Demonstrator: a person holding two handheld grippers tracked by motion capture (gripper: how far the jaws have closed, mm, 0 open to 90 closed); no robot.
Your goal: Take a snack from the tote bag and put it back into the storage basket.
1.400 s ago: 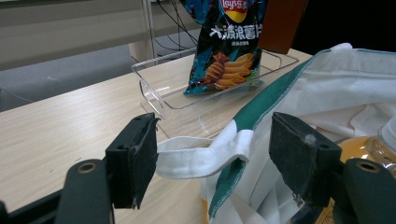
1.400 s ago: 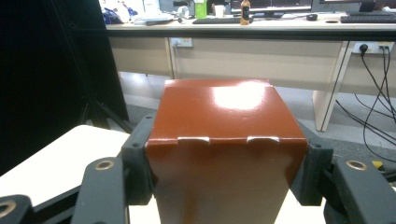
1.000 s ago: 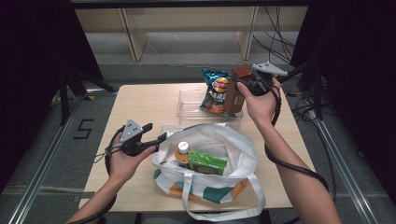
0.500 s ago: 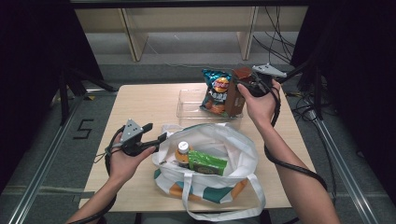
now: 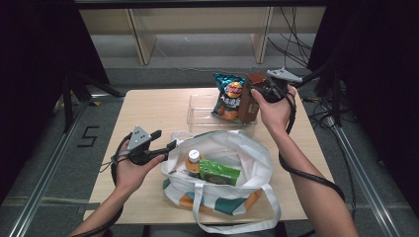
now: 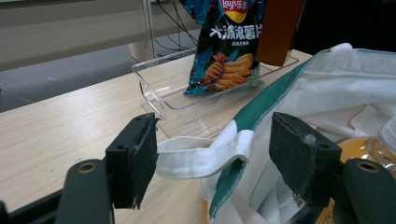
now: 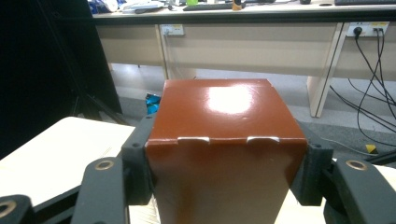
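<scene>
The box [image 7: 224, 154] is glossy reddish-brown; the chip bag [image 5: 228, 96] is dark teal with a yellow and red logo. The tote bag [image 5: 242, 163] is white with green and orange patches on a pale wood tabletop [image 5: 153, 113].

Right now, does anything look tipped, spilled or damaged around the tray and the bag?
Nothing spilled or damaged. The chip bag stands in the clear tray, leaning against the brown box, which the right gripper clamps. The tote bag sags open, its white handle lying loose between the left gripper's open fingers.
</scene>
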